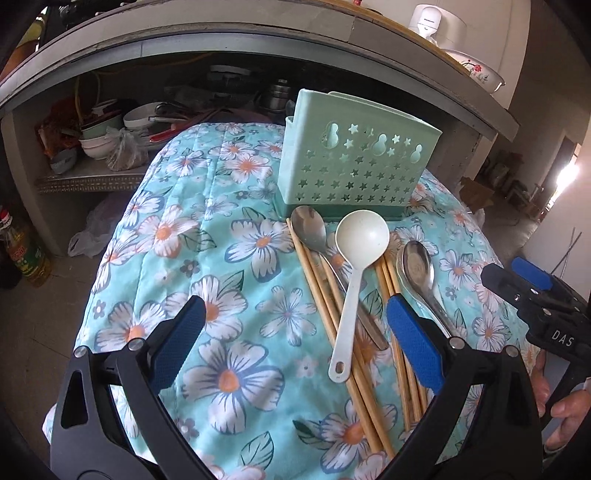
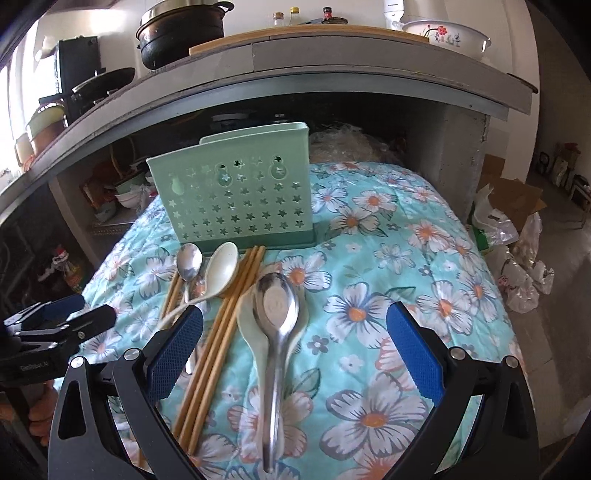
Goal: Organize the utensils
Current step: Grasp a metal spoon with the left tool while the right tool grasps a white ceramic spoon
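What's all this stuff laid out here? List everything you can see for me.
utensil holder: one, mint green with star cut-outs, upright at the far end of the cloth.
metal spoons: two, silver; one just in front of the holder, one nearer, lying on a white spoon.
white ladle: one, lying across the chopsticks.
white spoon: one, under the nearer metal spoon.
chopsticks: several, tan, lying lengthwise.
floral cloth: one, turquoise with white flowers, under everything.
enamel basin: one, white with flowers, on the counter.
black pot: one, on the counter.
left gripper: open, above the cloth.
right gripper: open, over the nearer spoons.
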`<action>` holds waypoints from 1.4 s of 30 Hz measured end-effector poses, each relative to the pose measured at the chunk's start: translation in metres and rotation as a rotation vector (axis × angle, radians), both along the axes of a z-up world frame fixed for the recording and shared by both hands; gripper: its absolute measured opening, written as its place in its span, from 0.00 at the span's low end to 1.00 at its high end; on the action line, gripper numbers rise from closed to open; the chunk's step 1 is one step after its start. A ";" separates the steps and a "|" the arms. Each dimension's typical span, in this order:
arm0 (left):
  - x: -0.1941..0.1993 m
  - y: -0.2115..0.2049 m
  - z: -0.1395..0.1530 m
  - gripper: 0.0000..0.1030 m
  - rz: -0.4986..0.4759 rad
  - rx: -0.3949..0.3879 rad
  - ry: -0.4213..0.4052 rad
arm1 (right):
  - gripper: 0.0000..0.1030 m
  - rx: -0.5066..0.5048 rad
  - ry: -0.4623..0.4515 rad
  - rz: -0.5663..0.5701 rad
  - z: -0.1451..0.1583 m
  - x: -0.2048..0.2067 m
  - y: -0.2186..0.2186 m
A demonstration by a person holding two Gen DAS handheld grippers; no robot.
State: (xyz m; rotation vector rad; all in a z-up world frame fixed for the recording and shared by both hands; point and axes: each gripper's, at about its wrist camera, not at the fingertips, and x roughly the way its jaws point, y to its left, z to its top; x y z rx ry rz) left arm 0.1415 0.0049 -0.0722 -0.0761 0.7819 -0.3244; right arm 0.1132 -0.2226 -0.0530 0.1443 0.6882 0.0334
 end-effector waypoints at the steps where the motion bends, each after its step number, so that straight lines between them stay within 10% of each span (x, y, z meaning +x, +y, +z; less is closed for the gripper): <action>1: 0.004 -0.002 0.002 0.92 -0.009 0.002 -0.015 | 0.94 0.025 0.000 0.021 0.001 0.005 0.001; 8: 0.044 -0.014 0.017 0.90 -0.098 0.007 -0.082 | 0.81 0.180 -0.010 0.186 0.008 0.044 0.012; 20: 0.119 -0.028 -0.023 0.31 -0.232 0.042 0.089 | 0.52 0.226 0.175 0.364 -0.015 0.111 0.016; 42: 0.143 -0.038 -0.039 0.07 -0.307 -0.018 0.150 | 0.17 0.252 0.348 0.515 -0.060 0.171 0.038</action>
